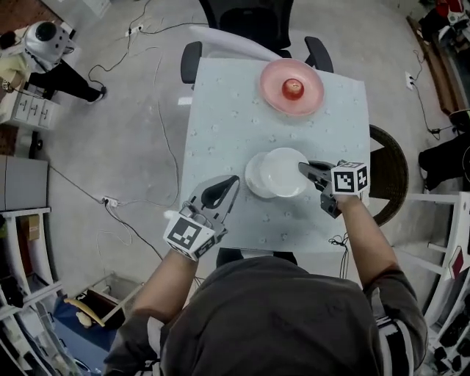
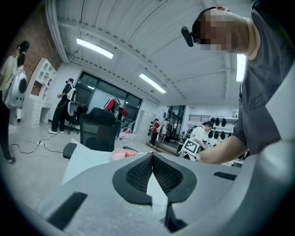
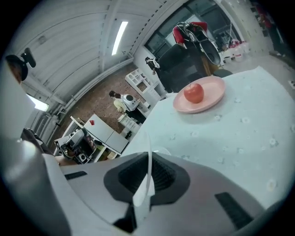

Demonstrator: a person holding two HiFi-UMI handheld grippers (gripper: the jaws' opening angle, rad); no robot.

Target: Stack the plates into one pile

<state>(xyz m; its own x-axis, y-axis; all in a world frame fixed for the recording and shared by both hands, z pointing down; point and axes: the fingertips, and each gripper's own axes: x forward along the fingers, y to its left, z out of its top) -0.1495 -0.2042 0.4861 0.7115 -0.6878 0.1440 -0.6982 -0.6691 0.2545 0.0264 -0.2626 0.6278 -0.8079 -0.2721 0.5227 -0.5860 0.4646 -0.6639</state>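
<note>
A white plate is over the middle of the table, and my right gripper is shut on its right rim. In the right gripper view the rim shows edge-on between the pads. It overlaps a second white plate lying on the table to its left; I cannot tell whether they touch. At the table's far side a pink plate holds a red apple. My left gripper is shut on nothing, near the table's front left.
The square table has a pale dotted cloth. A black office chair stands behind it and a round wicker seat at its right. Cables and a power strip lie on the floor at left. People stand in the background.
</note>
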